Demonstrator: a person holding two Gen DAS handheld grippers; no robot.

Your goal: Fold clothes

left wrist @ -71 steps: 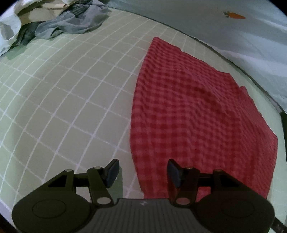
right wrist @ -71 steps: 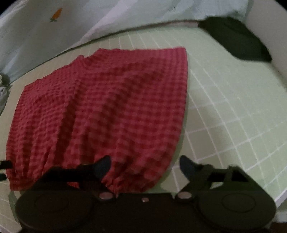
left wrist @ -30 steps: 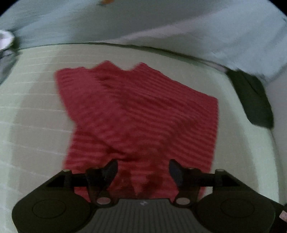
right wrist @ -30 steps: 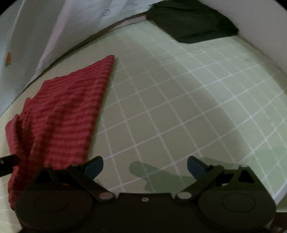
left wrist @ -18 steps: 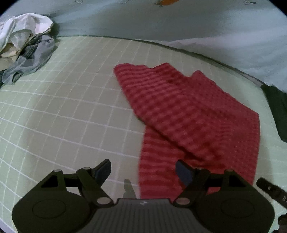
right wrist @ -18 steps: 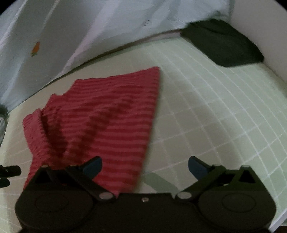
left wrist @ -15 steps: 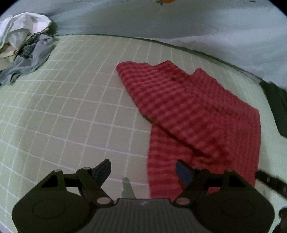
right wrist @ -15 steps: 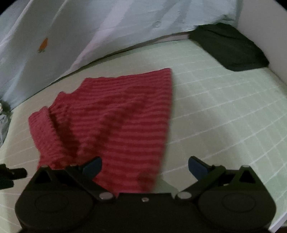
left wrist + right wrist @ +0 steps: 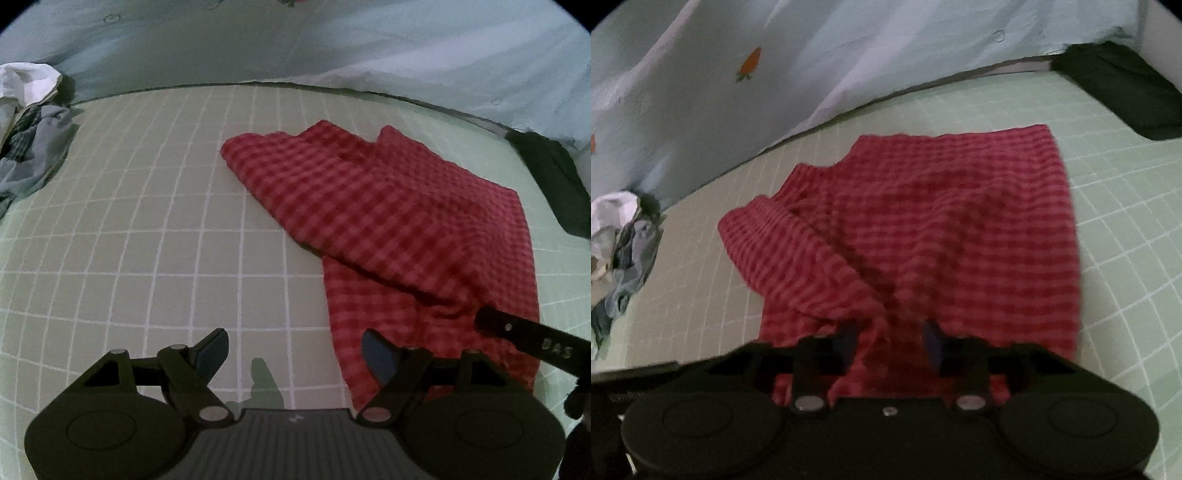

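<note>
Your left gripper (image 9: pixel 295 349) spread wide, holding nothing, over bare green grid mat (image 9: pixel 147 229). Red checked cloth (image 9: pixel 388 221) lies part-folded to its right. Your right gripper (image 9: pixel 890 338) straddles cloth's near edge; grasp unclear through blur.

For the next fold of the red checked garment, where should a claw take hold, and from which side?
My pick is the near hem of the red checked garment, approached from the near side. That edge lies flat and bare on the green grid sheet, while the left side is already doubled over. The right claw already straddles a bunched ridge there; the left claw is open over the sheet.
</note>
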